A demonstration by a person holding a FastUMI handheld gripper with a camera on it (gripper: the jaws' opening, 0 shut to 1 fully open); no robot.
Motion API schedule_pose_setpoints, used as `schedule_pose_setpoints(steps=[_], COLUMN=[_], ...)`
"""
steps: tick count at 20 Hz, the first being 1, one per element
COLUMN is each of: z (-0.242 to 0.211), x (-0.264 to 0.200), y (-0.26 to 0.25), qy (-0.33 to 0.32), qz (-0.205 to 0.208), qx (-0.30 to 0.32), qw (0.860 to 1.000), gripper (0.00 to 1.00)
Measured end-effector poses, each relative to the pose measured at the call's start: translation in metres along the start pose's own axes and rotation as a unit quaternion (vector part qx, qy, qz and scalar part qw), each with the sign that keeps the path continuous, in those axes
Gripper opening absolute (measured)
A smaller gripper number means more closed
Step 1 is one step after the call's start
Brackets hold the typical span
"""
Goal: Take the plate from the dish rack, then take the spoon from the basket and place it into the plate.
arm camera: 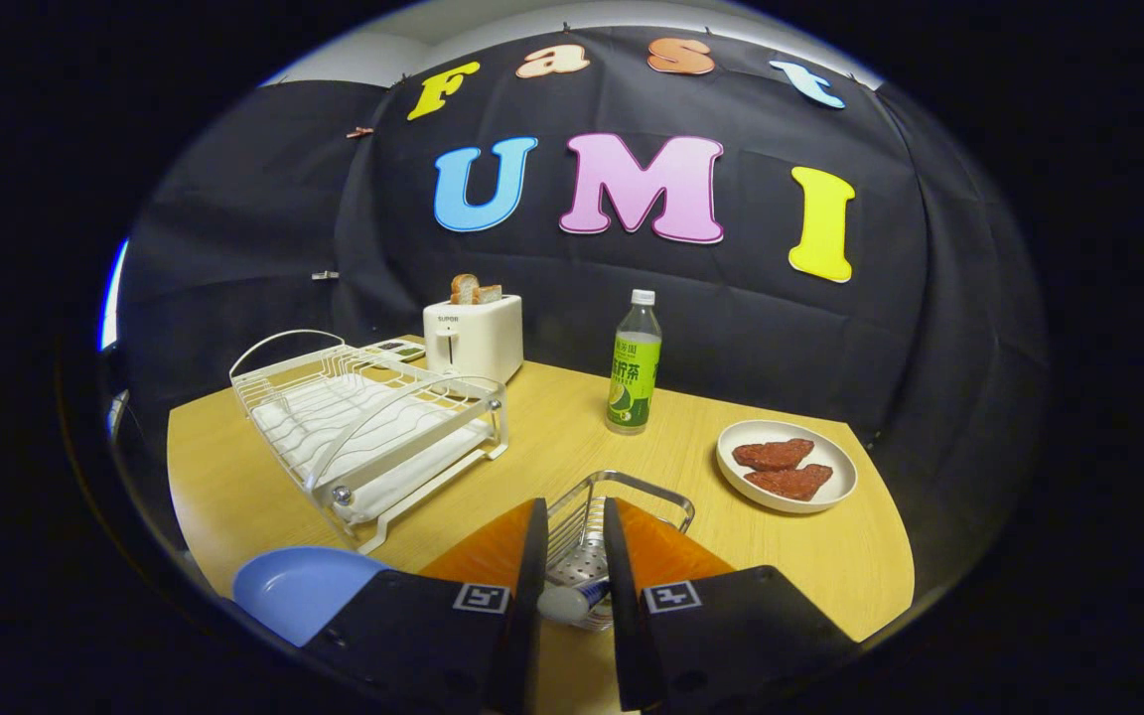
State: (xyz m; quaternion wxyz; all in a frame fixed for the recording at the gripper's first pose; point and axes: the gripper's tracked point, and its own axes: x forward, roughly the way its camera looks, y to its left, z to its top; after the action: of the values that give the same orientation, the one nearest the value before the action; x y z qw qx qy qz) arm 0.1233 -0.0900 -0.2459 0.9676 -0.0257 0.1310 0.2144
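A: On the wooden surface, what's where?
B: Dish rack left, no plate in it; blue plate lies in front of it, beside my left finger.
A: Gripper?
B: My gripper fingers slightly apart over the wire basket, spoon handle between them; contact unclear.

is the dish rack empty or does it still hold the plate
Empty: the dish rack shows bare wires, and the blue plate lies on the table beside the gripper.
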Motion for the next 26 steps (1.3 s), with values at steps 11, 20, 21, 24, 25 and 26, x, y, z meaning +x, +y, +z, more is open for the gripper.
schedule_pose_setpoints(steps=[11, 20, 21, 24, 25, 26], z=[0.016, 0.074, 0.083, 0.105, 0.11, 0.112], x=[0.003, -0.034, -0.041, -0.059, -0.066, -0.07], y=[-0.008, -0.005, 0.001, 0.021, 0.028, 0.038], qy=[0.047, 0.025, 0.018, -0.003, -0.008, -0.01], qz=[-0.005, 0.021, 0.034, 0.069, 0.081, 0.094], qx=[0.021, 0.024, 0.023, 0.012, 0.009, 0.007], qw=[0.999, 0.999, 0.999, 0.998, 0.997, 0.996], gripper=[0.18, 0.18, 0.18, 0.17, 0.17, 0.17])
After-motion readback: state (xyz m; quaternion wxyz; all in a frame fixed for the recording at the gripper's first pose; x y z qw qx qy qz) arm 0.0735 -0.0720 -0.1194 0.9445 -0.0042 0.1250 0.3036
